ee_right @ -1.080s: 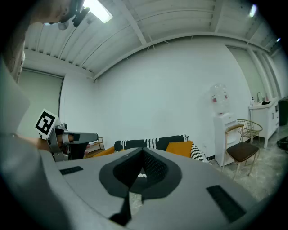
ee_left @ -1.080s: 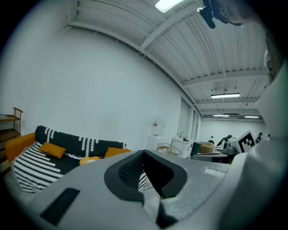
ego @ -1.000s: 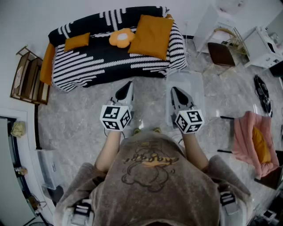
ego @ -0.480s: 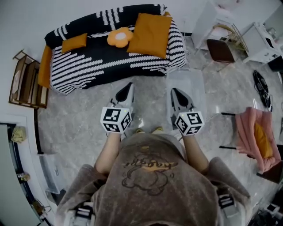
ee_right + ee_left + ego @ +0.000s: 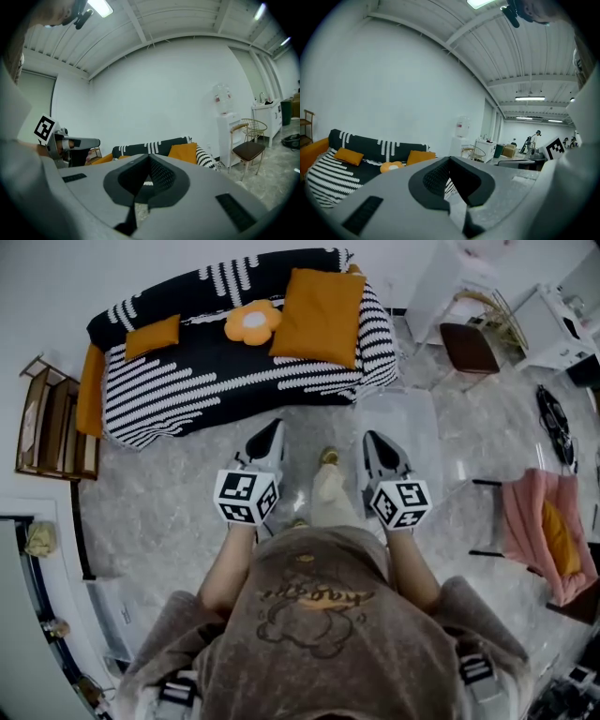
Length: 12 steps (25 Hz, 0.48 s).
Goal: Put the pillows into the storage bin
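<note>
Grey floor (image 5: 159,502), striped sofa (image 5: 216,381), no pillow packed yet.
The clear storage bin (image 5: 412,418) sits on the floor just in front of the right tongs (image 5: 374,442) and looks empty. Far ahead of both tongs, on the sofa, lie the big orange pillow (image 5: 319,315), the small orange pillow (image 5: 153,334) and the flower pillow (image 5: 253,322). The left tongs (image 5: 270,430) and the right tongs are both pressed together, pinching nothing. I think all the carrying is left to do.

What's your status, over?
Left claw, right claw shut, empty. Pillows on sofa, untouched. Clear bin on floor near sofa. Nothing blocking.
</note>
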{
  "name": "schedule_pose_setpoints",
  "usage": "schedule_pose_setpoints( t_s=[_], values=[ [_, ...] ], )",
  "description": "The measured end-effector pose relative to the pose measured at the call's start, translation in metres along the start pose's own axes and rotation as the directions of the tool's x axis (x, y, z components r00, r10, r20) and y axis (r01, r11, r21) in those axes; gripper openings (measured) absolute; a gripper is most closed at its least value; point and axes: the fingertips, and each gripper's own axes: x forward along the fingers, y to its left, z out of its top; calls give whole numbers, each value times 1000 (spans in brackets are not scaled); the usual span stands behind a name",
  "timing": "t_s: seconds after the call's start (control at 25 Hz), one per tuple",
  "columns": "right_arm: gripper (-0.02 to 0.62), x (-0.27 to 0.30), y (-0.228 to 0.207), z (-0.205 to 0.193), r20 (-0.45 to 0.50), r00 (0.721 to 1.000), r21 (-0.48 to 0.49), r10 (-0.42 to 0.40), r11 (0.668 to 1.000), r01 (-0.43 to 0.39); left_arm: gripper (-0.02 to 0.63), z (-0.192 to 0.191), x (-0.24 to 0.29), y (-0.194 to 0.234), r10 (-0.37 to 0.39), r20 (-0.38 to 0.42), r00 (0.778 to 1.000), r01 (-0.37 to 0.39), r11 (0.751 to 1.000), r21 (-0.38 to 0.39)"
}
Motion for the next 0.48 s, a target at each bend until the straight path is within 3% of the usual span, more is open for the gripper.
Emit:
schedule_pose_setpoints(
  t_s=[0.48],
  values=[
    [-3, 133, -51, 32, -27, 999, 16, 29, 999, -28, 5, 27, 118, 74, 20, -15, 1000, -20, 999, -27]
  ],
)
